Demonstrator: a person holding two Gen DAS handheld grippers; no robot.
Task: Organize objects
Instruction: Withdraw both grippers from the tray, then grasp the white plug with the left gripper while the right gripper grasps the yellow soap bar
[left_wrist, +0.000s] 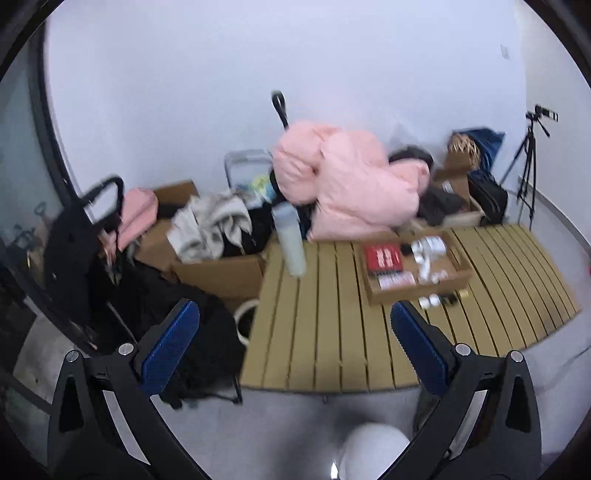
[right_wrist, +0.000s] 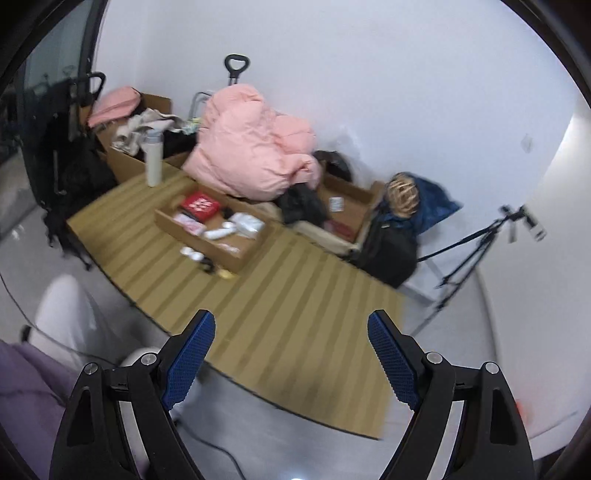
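Both grippers hung spread and empty above the floor, short of the slatted table (left_wrist: 314, 332). The left gripper (left_wrist: 295, 347) looked down over the table's near edge; the right gripper (right_wrist: 291, 358) did the same from farther right. Beyond them, a few small items (left_wrist: 439, 300) lay loose on the slats just outside the shallow box (left_wrist: 413, 269), touching or nearly touching its near wall. They sat ahead and slightly right of the left gripper, ahead and left of the right one, so neither seemed clearly nearer. Farther back the bottle (left_wrist: 290, 240) stood upright near the table's far left corner, probably the left gripper's reach.
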